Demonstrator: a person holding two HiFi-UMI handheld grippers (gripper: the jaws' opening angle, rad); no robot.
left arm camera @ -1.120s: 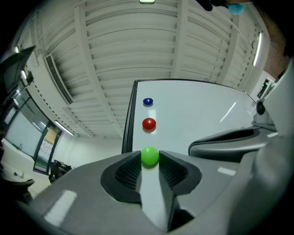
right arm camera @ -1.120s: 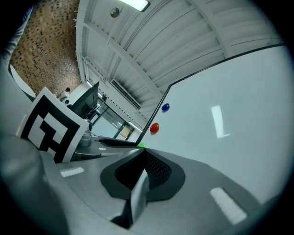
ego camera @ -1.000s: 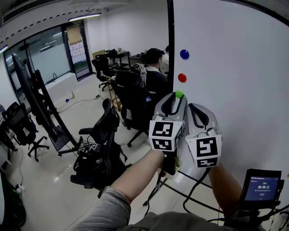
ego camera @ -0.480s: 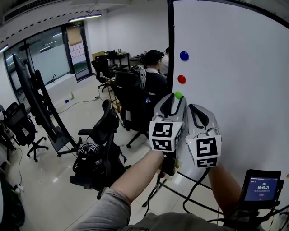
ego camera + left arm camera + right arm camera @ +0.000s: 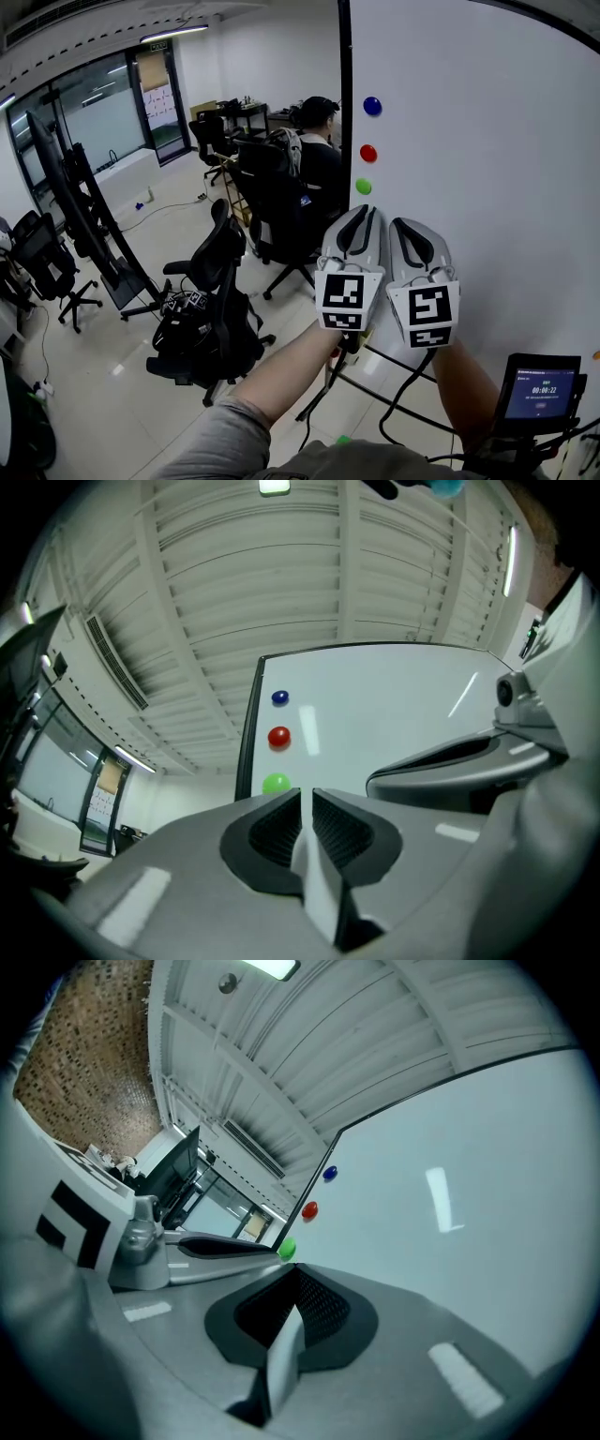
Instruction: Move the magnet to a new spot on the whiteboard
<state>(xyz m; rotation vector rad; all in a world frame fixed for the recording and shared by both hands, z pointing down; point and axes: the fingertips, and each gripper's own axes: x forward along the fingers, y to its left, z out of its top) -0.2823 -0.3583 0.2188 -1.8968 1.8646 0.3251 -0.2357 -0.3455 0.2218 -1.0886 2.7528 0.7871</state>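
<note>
Big picture first: the whiteboard (image 5: 487, 141) fills the right side of the head view, its black edge running down the middle of the picture. In front of its lower part, the left claw (image 5: 363, 214) and the right claw (image 5: 403, 225) sit side by side, both pointing up at the board.

And there's the change! A second ago the left claw's tip was right at the green magnet, pressed up against the whiteboard. Now that claw has dropped back down and off the board, and its jaws have just been closing. They stand at a narrow slit, nothing between them. The right claw hasn't budged, its pads meeting tight, nothing held.

The green magnet (image 5: 363, 187) is stuck on the whiteboard by its left edge, clear of both claws and just above the left claw's tip. It is the lowest of three in a column down that edge, with the red magnet (image 5: 368, 153) next up and the blue magnet (image 5: 372, 106) on top.
</note>
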